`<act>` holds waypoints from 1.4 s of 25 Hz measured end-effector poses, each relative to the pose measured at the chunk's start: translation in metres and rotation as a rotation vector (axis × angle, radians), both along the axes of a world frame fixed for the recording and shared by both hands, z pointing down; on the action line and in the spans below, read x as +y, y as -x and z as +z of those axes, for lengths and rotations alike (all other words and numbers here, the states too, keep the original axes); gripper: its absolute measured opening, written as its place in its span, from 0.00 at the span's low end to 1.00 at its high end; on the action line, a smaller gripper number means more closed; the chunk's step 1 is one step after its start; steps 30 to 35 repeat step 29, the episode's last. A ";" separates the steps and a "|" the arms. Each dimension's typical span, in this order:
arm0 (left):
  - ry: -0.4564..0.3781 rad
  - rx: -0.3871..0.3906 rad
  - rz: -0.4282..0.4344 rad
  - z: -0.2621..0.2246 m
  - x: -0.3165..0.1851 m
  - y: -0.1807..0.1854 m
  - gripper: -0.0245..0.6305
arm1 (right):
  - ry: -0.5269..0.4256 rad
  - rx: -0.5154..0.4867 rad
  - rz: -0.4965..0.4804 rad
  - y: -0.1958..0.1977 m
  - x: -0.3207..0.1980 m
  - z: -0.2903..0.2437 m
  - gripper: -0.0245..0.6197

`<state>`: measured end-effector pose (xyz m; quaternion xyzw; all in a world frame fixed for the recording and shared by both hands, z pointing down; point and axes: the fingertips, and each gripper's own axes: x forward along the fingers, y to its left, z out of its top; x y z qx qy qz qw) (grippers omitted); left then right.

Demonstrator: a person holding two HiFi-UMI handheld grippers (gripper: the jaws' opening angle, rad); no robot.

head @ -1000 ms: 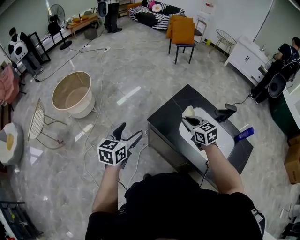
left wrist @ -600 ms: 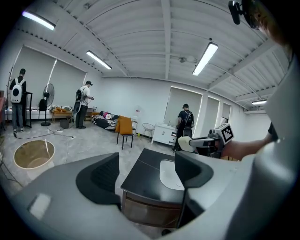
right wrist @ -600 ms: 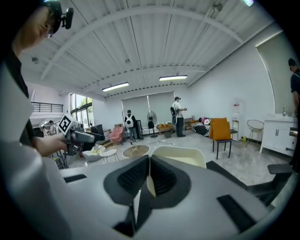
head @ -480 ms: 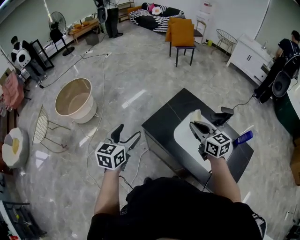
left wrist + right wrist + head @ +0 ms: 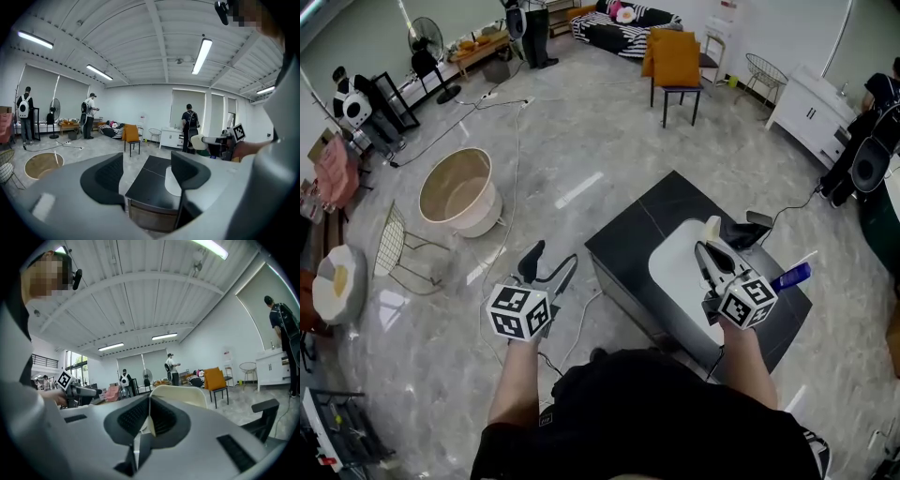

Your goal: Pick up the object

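Observation:
A thin cream object [image 5: 711,228] with rounded corners is pinched edge-on between the pads of my right gripper [image 5: 706,246], held above the white tray [image 5: 675,274] on the black table [image 5: 638,232]. In the right gripper view the cream object [image 5: 180,396] rises past the shut right gripper [image 5: 149,408]. My left gripper [image 5: 549,266] hangs over the floor left of the table. Its jaws are closing, still wide apart, with nothing between them. In the left gripper view the left gripper [image 5: 147,174] looks toward the table [image 5: 150,182].
A blue object [image 5: 790,276] and a black device [image 5: 744,231] lie on the table's right side. Cables [image 5: 573,328] run over the floor below my left gripper. A round beige tub [image 5: 459,190] and a wire chair [image 5: 397,248] stand to the left. People stand at the room's far end.
My right gripper has drawn back and to the right over the tray, keeping the cream object. The left gripper's jaws stand a little narrower.

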<state>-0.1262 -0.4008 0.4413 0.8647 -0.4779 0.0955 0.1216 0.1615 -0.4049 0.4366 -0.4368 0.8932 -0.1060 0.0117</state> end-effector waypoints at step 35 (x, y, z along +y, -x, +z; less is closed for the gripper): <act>0.027 0.017 -0.006 0.011 0.001 -0.008 0.50 | -0.064 0.017 -0.040 0.001 0.010 -0.016 0.07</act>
